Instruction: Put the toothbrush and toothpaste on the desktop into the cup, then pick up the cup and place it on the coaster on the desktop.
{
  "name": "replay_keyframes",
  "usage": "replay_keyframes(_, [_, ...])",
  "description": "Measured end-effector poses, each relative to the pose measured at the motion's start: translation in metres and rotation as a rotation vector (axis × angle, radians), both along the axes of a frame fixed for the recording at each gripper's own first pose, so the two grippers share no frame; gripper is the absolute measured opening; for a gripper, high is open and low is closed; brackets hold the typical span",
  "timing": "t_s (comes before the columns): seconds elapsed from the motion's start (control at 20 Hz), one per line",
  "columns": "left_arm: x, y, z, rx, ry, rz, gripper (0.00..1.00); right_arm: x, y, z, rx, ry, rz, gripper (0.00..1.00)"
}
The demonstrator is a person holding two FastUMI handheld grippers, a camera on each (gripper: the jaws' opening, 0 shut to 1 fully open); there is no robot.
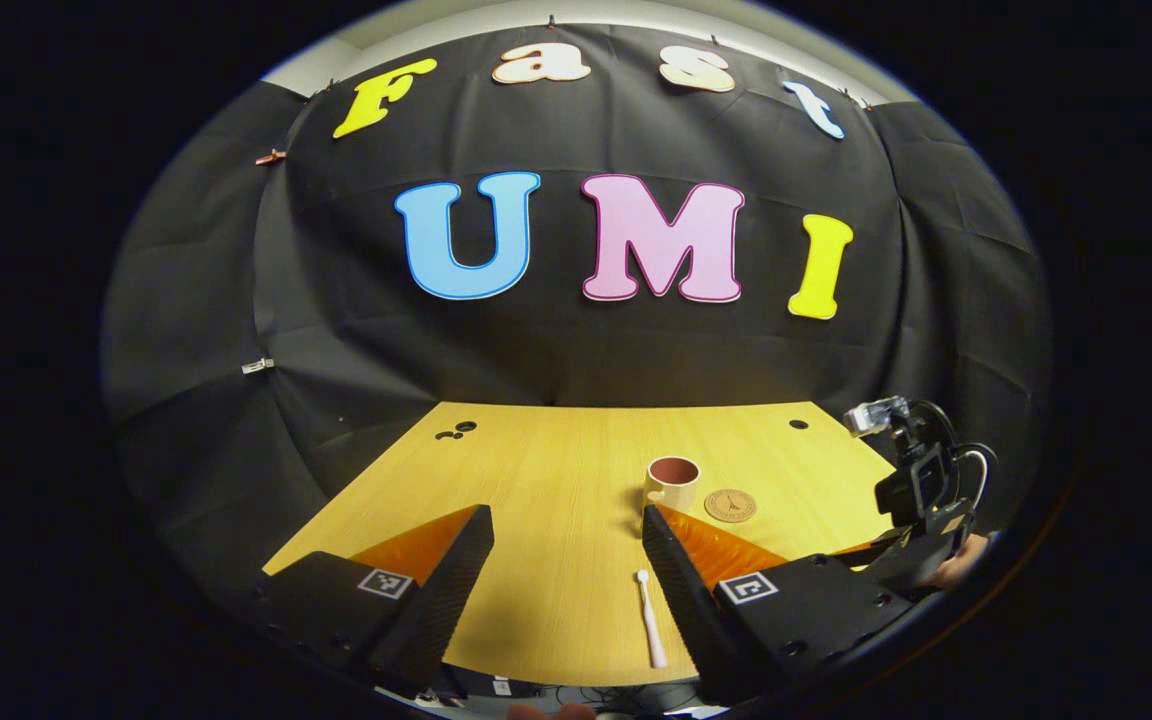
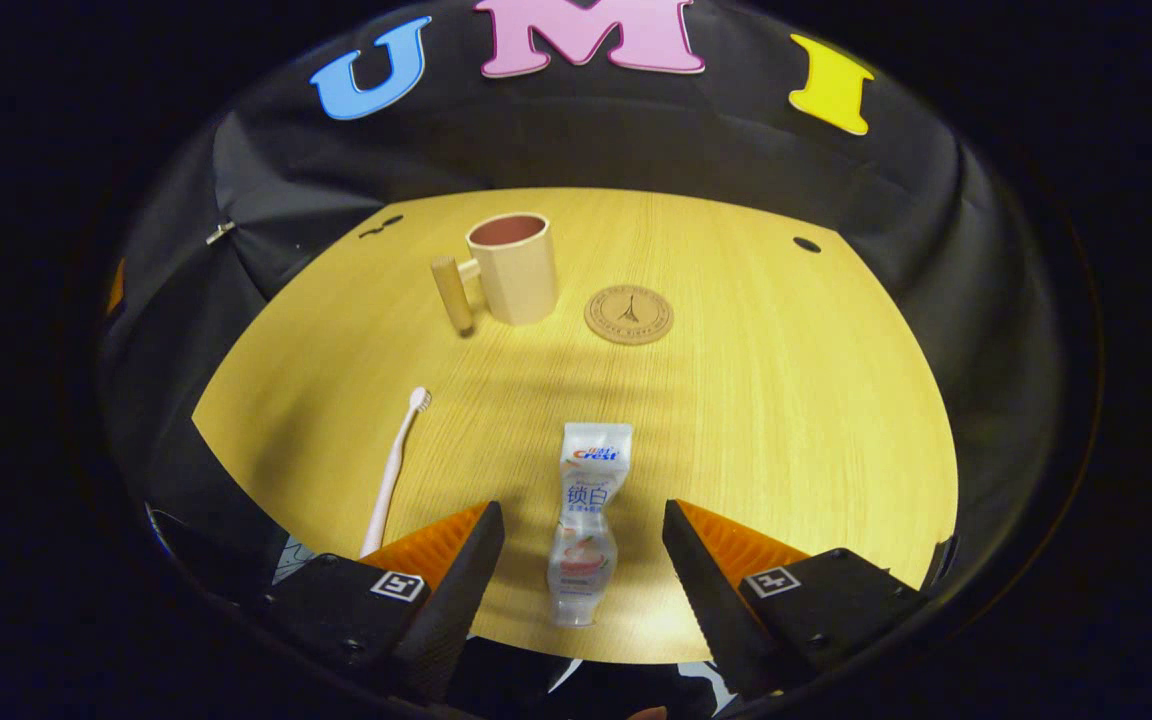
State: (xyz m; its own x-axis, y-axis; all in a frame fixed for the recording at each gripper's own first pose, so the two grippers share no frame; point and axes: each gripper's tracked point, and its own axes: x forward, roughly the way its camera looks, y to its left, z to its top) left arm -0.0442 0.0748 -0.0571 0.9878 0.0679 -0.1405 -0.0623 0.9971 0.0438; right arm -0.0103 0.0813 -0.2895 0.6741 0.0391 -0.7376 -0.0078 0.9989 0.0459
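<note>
A beige cup [image 2: 513, 267] with a wooden side handle stands upright toward the back of the wooden desktop [image 2: 786, 400]; just to its right lies a round cork coaster [image 2: 628, 314]. A pale pink toothbrush [image 2: 394, 470] lies at the front left. The toothpaste tube [image 2: 584, 520] lies near the front edge, between the spread fingers of my right gripper [image 2: 583, 520], which is open and above it. In the left gripper view my left gripper [image 1: 568, 525] is open over the desk, with the toothbrush [image 1: 650, 620] by its right finger, the cup [image 1: 673, 481] and coaster [image 1: 730, 505] beyond.
The other gripper's body with cables and a hand [image 1: 921, 500] shows at the right edge of the left gripper view. Small dark holes [image 2: 807, 244] mark the desktop's back corners. Black cloth walls the booth on three sides.
</note>
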Motion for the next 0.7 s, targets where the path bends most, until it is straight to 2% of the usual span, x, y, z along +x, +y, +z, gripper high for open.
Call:
replay_keyframes(0.3, [0.006,0.012,-0.003,-0.033,0.005,0.010,0.95,0.019,-0.001,-0.030,-0.067,0.074,-0.006,0.99])
replay_keyframes(0.7, [0.023,0.024,-0.006,-0.058,0.012,0.003,0.95,0.028,-0.006,-0.048,-0.076,0.168,-0.065,0.95])
